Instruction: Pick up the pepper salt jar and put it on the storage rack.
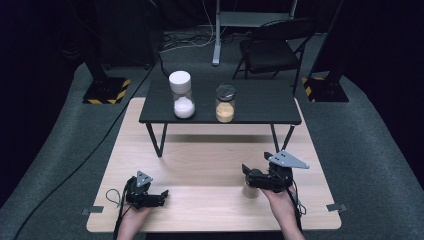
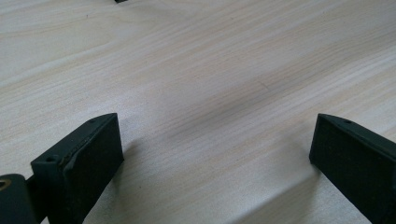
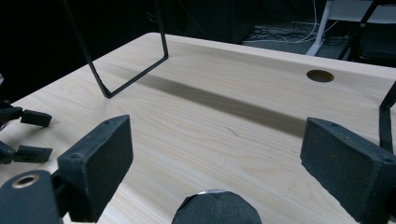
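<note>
My right gripper (image 1: 248, 173) hangs over a small jar with a dark lid (image 3: 215, 207) standing upright on the worktop (image 1: 210, 165); the jaws gape either side, not yet touching, I think. My left gripper (image 1: 162, 196) rests well apart, jaws open and empty.

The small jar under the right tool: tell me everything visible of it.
The small jar stands upright on the light wooden table, near its front right. Its body looks tan; in the right gripper view a dark faceted lid sits between the open jaws of the right tool, which hangs just above it. Contact cannot be told.
</note>
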